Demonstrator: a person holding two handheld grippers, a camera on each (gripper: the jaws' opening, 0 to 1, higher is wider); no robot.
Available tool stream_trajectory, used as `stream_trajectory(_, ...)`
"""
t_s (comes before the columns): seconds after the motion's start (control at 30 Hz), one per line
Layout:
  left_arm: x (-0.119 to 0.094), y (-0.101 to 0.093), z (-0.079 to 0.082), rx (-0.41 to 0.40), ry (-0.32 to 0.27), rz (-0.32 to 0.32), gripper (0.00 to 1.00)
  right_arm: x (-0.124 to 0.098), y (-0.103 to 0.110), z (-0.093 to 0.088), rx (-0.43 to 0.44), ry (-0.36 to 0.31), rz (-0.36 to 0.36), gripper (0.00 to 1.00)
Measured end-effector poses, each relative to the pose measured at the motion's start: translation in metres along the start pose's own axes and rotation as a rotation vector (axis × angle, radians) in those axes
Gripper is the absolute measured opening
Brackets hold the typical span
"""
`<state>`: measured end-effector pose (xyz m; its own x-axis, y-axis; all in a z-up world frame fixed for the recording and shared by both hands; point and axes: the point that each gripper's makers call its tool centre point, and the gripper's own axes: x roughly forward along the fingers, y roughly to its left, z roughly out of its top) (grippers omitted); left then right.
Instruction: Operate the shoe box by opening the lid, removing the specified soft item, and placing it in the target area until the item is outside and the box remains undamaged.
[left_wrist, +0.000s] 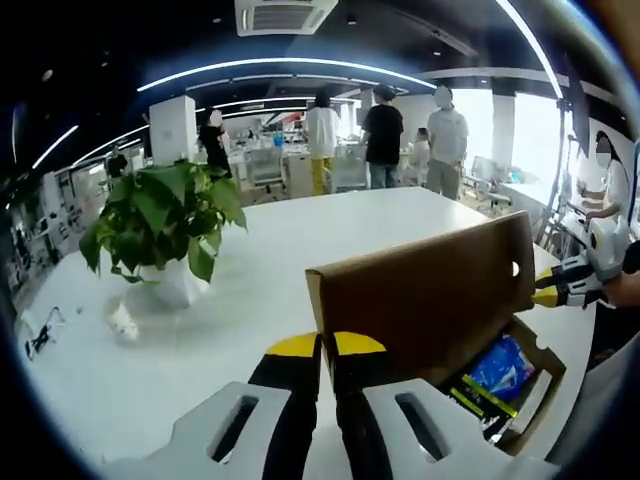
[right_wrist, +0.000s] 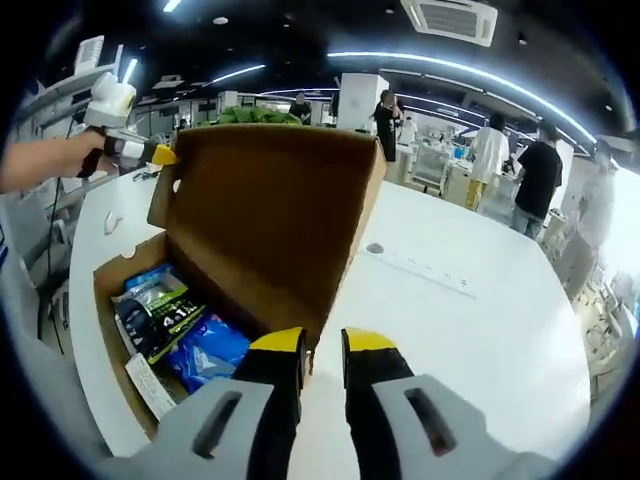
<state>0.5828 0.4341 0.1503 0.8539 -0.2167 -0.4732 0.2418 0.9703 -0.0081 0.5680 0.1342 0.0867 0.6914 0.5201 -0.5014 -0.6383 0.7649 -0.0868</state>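
Open-plan office with strip lighting overhead and several people (left_wrist: 383, 133) standing in the background; their details are too small to make out. Work takes place on a large white table (left_wrist: 330, 225).

Shoe box (right_wrist: 250, 230): brown cardboard, sitting near one edge of the table, lid (left_wrist: 425, 295) raised roughly upright on its hinge. In the right gripper view the inside of the box is exposed: a blue soft packet (right_wrist: 205, 350), a dark packet with yellow-green print (right_wrist: 160, 315) and a white paper slip (right_wrist: 150, 385) lie inside. Which of these is the specified item cannot be told. In the left gripper view the lid hides most of the contents; the blue packet (left_wrist: 500, 368) shows past the lid's end.

Left gripper (left_wrist: 326, 350): yellow-tipped jaws stand close together, nearly touching, just in front of the lid's outer face. Whether they pinch the lid edge cannot be told.

Right gripper (right_wrist: 322, 345): jaws stand narrow with a small gap, at the lower edge of the lid near the hinge side. Contact is not clear.

Each gripper also appears at the far top corner of the lid in the other's view, where its tips sit at the lid's corner.

Elsewhere on the table: a potted plant (left_wrist: 165, 225) in a white pot, well apart from the box, and a white power strip (right_wrist: 425, 272).
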Motion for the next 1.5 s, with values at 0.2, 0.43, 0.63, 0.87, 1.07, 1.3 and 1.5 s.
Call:
stream_trajectory(0.2,0.007,0.002,0.000,-0.015,0.005,-0.004,0.01,0.008,0.002,-0.003,0.044,0.025,0.005,0.03)
stream_trajectory(0.43,0.016,0.003,0.000,-0.027,0.012,-0.008,0.02,0.013,-0.002,-0.005,0.056,0.040,0.004,0.02)
stream_trajectory(0.63,0.024,0.003,-0.003,-0.011,0.017,-0.009,0.03,0.014,-0.003,-0.004,0.016,0.039,0.003,0.01)
stream_trajectory(0.87,0.026,0.002,-0.017,-0.003,0.047,-0.016,0.07,0.016,-0.002,-0.005,-0.023,0.036,0.000,0.01)
stream_trajectory(1.07,0.019,0.001,-0.042,-0.025,0.080,-0.023,0.13,0.019,-0.002,-0.004,-0.037,0.035,0.002,0.01)
stream_trajectory(1.3,0.007,-0.006,-0.067,-0.070,0.107,-0.035,0.10,0.025,-0.004,-0.003,-0.038,0.039,0.006,0.01)
stream_trajectory(1.5,-0.004,-0.016,-0.077,-0.131,0.088,-0.025,0.02,0.027,-0.005,-0.004,-0.025,0.045,0.003,0.01)
